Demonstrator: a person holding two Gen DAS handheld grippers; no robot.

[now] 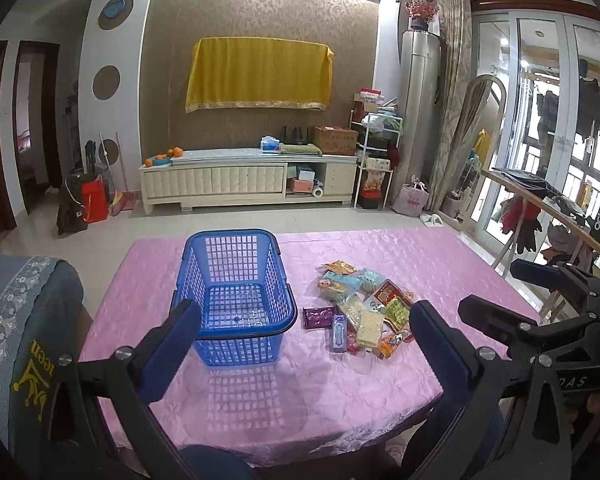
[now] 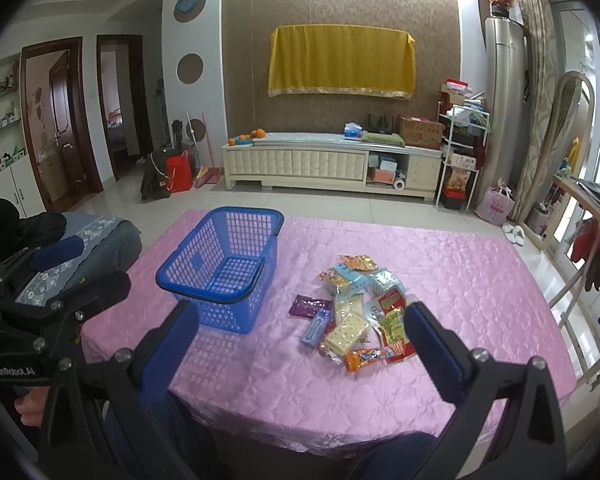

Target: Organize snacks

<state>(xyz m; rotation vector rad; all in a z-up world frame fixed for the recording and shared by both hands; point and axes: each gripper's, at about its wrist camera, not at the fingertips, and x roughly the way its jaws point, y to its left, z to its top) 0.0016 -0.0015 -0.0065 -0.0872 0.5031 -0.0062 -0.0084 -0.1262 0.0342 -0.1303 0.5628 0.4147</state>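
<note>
A pink quilted satin tablecloth (image 1: pixel 380 256) covers the table. Left of centre stands an empty blue plastic lattice basket (image 1: pixel 236 296). Just right of it lies a loose pile of colourful snack packets (image 1: pixel 364 308). Left gripper (image 1: pixel 304 344) and right gripper (image 2: pixel 300 344) hover above the near edge, jaws spread wide, holding nothing.

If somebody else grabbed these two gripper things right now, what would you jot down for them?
Left gripper: open, empty, held above the near table edge.
Right gripper: open, empty, likewise held back from the goods.
Blue basket: upright on the pink tablecloth, left of the pile, nothing inside.
Snack pile: loose packets heaped to the basket's right, a purple packet lying nearest the basket.
Done: nothing yet.
Left: every packet remains outside the basket; probably move them in one at a time.
</note>
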